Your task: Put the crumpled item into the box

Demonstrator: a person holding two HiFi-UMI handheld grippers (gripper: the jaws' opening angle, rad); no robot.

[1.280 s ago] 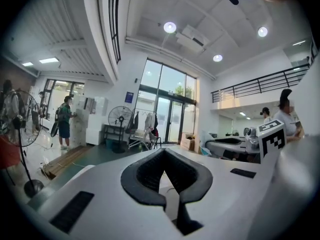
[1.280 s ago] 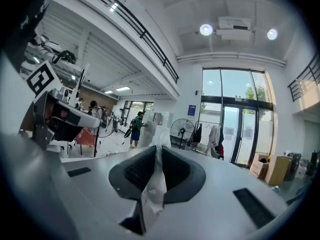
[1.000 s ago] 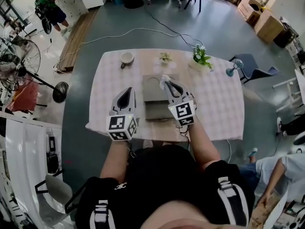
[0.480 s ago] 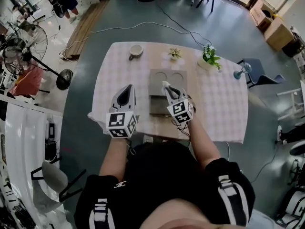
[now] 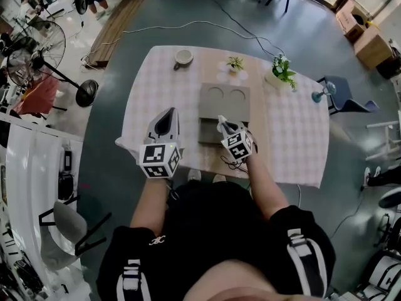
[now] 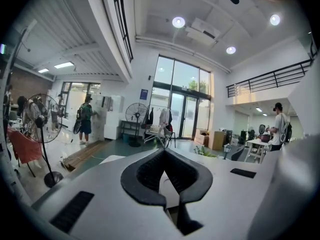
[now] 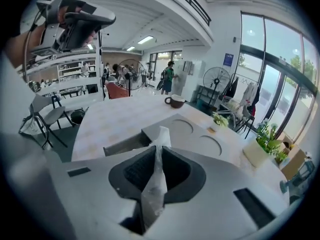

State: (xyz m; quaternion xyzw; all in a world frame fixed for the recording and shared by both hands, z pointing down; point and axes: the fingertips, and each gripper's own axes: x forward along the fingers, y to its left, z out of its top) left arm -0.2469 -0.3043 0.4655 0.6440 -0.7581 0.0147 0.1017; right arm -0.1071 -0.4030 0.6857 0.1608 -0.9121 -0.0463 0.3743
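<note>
Right tongs back over box

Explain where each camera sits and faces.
Head view: on the person's head, steeply down at table; arms, torso, left hand-held gripper, right hand-held gripper show.
Left gripper view: rides it, faces glass doors; shut, empty jaws.
Right gripper view: rides it, faces grey box; jaws pinching crumpled plastic.
Head and right gripper views share the box.

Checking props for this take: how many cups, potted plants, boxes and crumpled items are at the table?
Cup: 1
Potted plants: 2
Box: 1
Crumpled item, in the right claw: 1
Total: 5
</note>
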